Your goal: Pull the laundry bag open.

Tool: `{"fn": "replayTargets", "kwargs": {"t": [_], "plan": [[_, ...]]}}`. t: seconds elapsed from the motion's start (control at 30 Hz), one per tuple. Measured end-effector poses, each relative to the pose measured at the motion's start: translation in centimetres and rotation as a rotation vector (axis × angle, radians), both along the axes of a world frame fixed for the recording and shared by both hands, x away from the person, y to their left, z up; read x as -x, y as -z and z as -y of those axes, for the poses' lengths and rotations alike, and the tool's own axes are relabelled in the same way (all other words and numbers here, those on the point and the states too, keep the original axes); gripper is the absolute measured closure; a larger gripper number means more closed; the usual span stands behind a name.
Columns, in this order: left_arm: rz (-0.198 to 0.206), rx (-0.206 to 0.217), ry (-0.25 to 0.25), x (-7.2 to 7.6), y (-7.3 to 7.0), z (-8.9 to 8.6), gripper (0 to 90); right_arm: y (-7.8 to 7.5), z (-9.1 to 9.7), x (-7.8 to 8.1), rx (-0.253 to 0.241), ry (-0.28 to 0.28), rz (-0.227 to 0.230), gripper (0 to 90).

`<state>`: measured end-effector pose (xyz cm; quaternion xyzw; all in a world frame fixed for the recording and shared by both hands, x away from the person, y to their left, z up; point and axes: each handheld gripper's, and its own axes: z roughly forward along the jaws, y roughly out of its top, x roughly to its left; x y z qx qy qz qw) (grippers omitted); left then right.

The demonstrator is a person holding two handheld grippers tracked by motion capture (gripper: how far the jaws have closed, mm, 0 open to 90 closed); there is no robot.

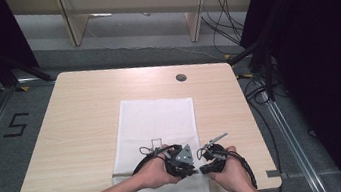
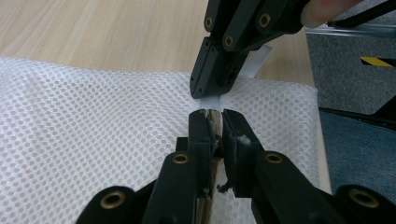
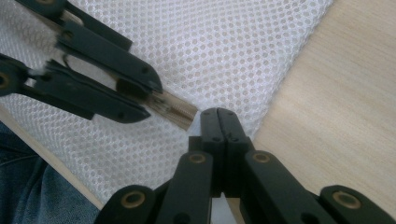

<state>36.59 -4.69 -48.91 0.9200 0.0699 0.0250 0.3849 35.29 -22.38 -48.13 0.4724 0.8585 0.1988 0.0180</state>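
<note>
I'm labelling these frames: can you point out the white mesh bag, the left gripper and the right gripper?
white mesh bag (image 1: 156,115): high view, bare upper middle.
left gripper (image 2: 214,122): left gripper view, between its fingertips.
right gripper (image 3: 218,116): right gripper view, between its closed fingertips.

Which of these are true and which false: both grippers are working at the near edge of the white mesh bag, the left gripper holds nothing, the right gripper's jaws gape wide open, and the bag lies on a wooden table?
1. Both grippers work at the near edge of the white mesh bag. True.
2. The left gripper holds nothing. False: its jaws are clamped on a thin brownish strip along the bag's edge.
3. The right gripper has its jaws gaping wide. False: they are pressed together; in the left gripper view a white tab sits at their tips.
4. The bag lies on a wooden table. True.
</note>
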Motion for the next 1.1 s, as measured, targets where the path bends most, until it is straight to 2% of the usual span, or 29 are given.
{"fn": "replayTargets", "kwargs": {"t": [0.2,0.23,0.27,0.33,0.4,0.77,1.1], "plan": [[0.0,-0.006,0.002,-0.15,-0.02,-0.36,82.1,0.04,0.14,-0.13,0.004,-0.019,0.013,90.0],[0.0,-0.006,0.002,-0.15,-0.04,-0.37,82.2,0.0,0.08,-0.07,0.007,-0.008,0.007,90.0],[-0.004,0.0,0.0,-0.11,-0.02,-0.35,82.2,0.04,0.14,-0.14,0.004,-0.019,0.013,90.0],[-0.01,0.002,-0.009,-0.05,-0.04,-0.39,82.2,-0.05,-0.03,0.05,-0.003,0.013,-0.01,90.0],[-0.012,0.0,-0.007,-0.09,-0.11,-0.47,82.2,0.0,0.03,-0.02,-0.002,-0.001,-0.002,90.0],[0.003,0.001,-0.008,0.01,-0.29,-0.76,82.2,-0.01,0.04,-0.03,-0.003,-0.001,-0.005,90.0],[-0.014,0.007,-0.009,0.0,-0.34,-0.88,82.2,0.0,0.05,-0.02,-0.007,0.0,-0.007,90.0]]}}
